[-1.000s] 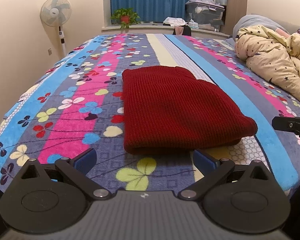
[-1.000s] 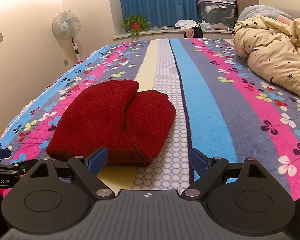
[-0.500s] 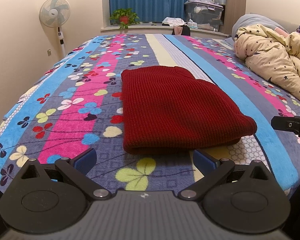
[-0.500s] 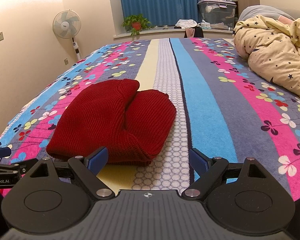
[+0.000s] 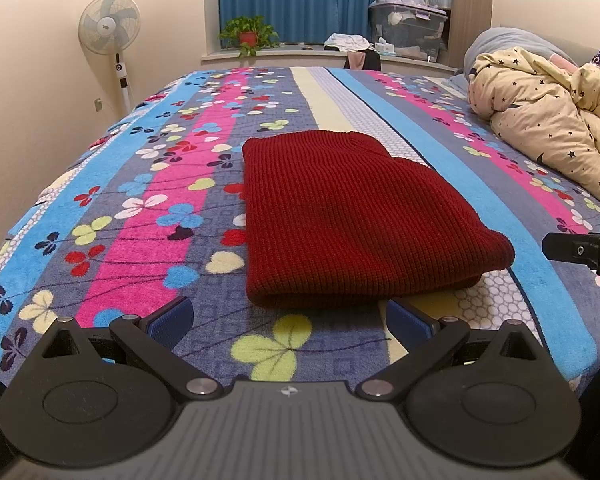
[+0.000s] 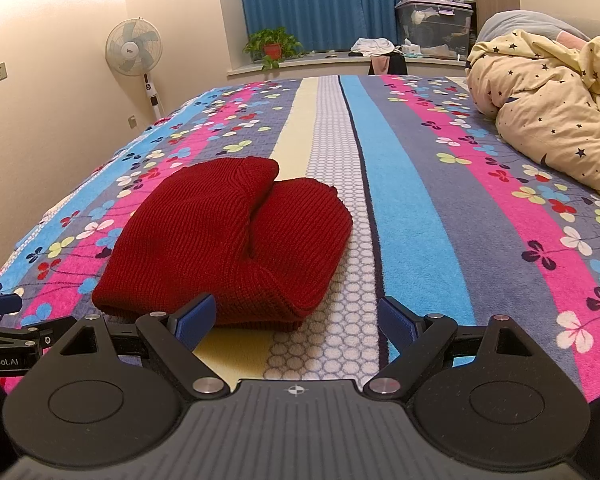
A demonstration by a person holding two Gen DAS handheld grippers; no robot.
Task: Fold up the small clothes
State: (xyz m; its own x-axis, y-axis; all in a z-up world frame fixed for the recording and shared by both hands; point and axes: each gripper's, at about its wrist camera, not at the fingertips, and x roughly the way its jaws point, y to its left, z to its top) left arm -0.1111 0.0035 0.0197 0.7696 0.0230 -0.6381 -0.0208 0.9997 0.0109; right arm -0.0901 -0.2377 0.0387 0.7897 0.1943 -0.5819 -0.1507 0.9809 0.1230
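A dark red knitted garment (image 5: pixel 348 216) lies folded in a flat bundle on the striped, flowered bedspread (image 5: pixel 148 216). My left gripper (image 5: pixel 288 318) hovers open just short of the bundle's near edge, nothing between its blue pads. In the right wrist view the same red garment (image 6: pixel 228 240) sits ahead and to the left, its top layer folded over. My right gripper (image 6: pixel 296 320) is open and holds nothing; its left pad stands close to the bundle's near right corner. A tip of the right gripper (image 5: pixel 580 250) shows at the left view's right edge.
A cream quilt with stars (image 5: pixel 548 128) is heaped on the right side of the bed. A standing fan (image 5: pixel 110 32) is by the left wall. A potted plant (image 5: pixel 250 34), storage boxes (image 5: pixel 408 32) and clothes sit on the far sill under blue curtains.
Hardly anything has moved: both grippers stay open and drift only slightly, and the red garment lies as before.
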